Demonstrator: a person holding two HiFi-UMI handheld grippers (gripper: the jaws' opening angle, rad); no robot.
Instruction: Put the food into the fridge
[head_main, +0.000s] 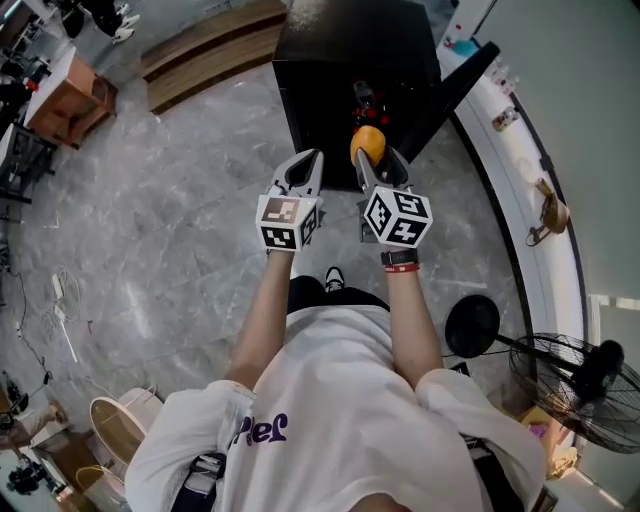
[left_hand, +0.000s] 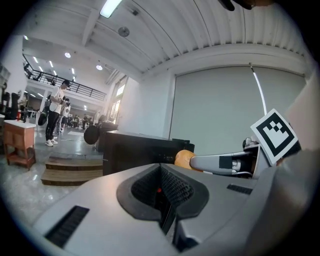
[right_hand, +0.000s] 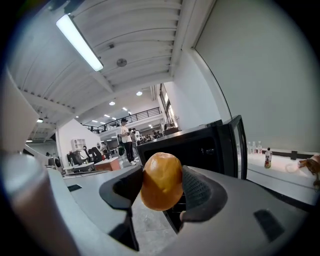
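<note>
- The black fridge (head_main: 340, 55) stands open, with its door (head_main: 462, 82) swung out on the right side.
- The left gripper (head_main: 303, 168) is in front of the fridge, its jaws closed together with nothing between them.
- The right gripper (head_main: 378, 165) is at the fridge's opening and clamps the orange.
- The orange (right_hand: 161, 181) sits between the pads, just outside the fridge.

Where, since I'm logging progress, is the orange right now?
In the head view the orange is clamped in the jaws of the right gripper, right of centre, just in front of the open black fridge.
</note>
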